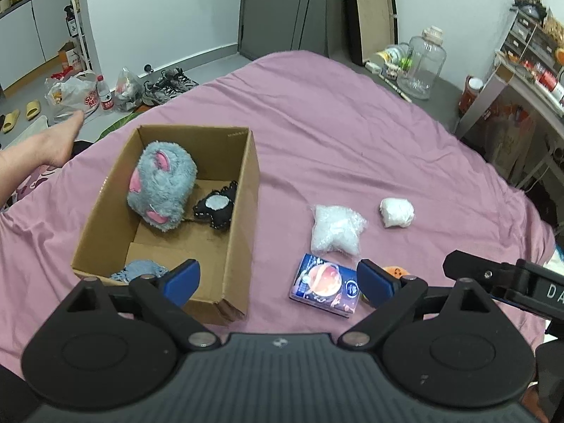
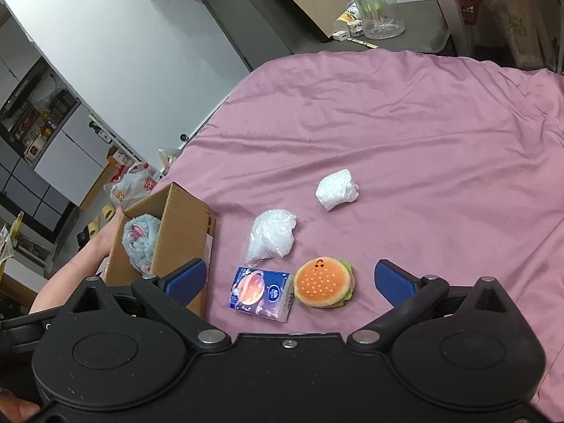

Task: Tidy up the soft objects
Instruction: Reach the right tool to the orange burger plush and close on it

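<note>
A cardboard box [image 1: 243, 211] sits on the pink bed sheet [image 1: 352, 134]. It holds a grey-pink plush [image 1: 160, 185], a black soft piece [image 1: 216, 208] and a blue knit item [image 1: 139, 269]. Right of it lie a clear stuffing bag [image 1: 336, 229], a white wad [image 1: 396, 212], a blue tissue pack [image 1: 326, 283] and an orange burger plush [image 1: 396, 271]. My left gripper [image 1: 278, 282] is open, low by the box's near corner. My right gripper [image 2: 289, 282] is open above the tissue pack [image 2: 261, 289] and burger plush [image 2: 322, 282]. The box [image 2: 183, 225], bag [image 2: 271, 238] and wad [image 2: 336, 190] lie beyond.
A bare foot and leg [image 1: 42, 151] rest on the bed left of the box. A clear jug [image 1: 424, 67] stands on a dark table beyond the bed. Shelves [image 1: 528, 53] are at the right. Bags and shoes [image 1: 123, 91] lie on the floor at the left.
</note>
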